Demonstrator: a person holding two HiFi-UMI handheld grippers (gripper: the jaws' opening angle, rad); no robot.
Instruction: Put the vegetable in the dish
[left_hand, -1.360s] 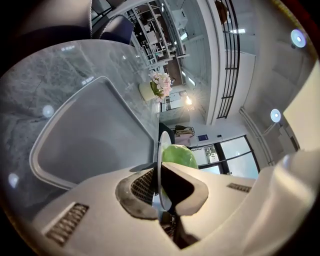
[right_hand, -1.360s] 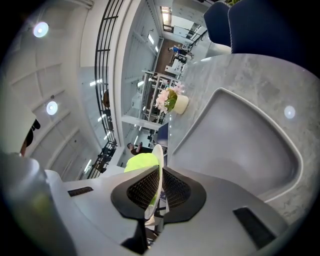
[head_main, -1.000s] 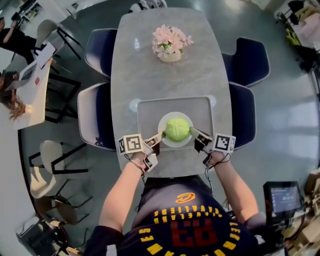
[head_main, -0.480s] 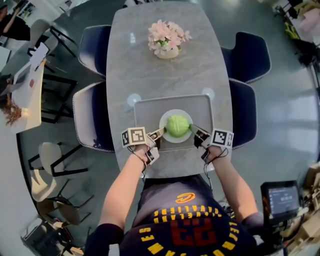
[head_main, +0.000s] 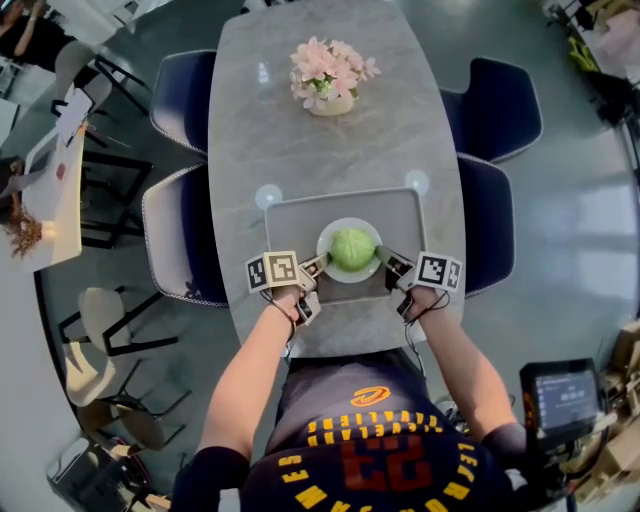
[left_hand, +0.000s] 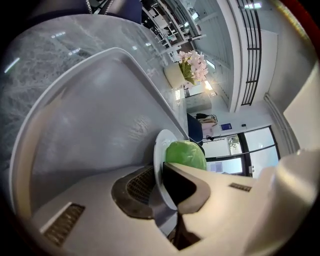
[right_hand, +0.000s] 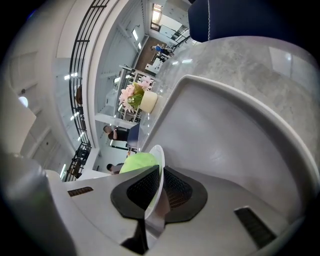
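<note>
Cabbage (head_main: 352, 248): location?

— Seated at the centre of the white plate (head_main: 350, 221), inside the grey tray (head_main: 295, 215), toward the near end of the table (head_main: 300, 140). Judged already in place as far as the task goes.

Fingers of each gripper?

— Left gripper (head_main: 318, 266): closed on the plate's left rim, one jaw above and one below. Right gripper (head_main: 384, 259): likewise clamped, on the opposite rim. Nothing else between either pair.

Plate resting on the tray, or raised?

— Not decidable from any view.

Likely failure from here?

— Rolling. Round, loose, held back only by a shallow rim. Risk of tilting through unequal height at the two sides, then a roll toward the low edge. Also slipping: thin, smooth rim, pinched at two small spots only. Easily freed by pulling outward or twisting at one side.

Edges and open room?

— Raised tray wall all round, nearest on the body side, just behind both grippers: a snag for any low backward move. Open tray floor beyond the plate. Bare tabletop farther on, up to the flowers (head_main: 328, 72), well apart. Chairs (head_main: 185, 235) along both long sides, below table level, clear of the work. Little room for drawing back toward the body.
</note>
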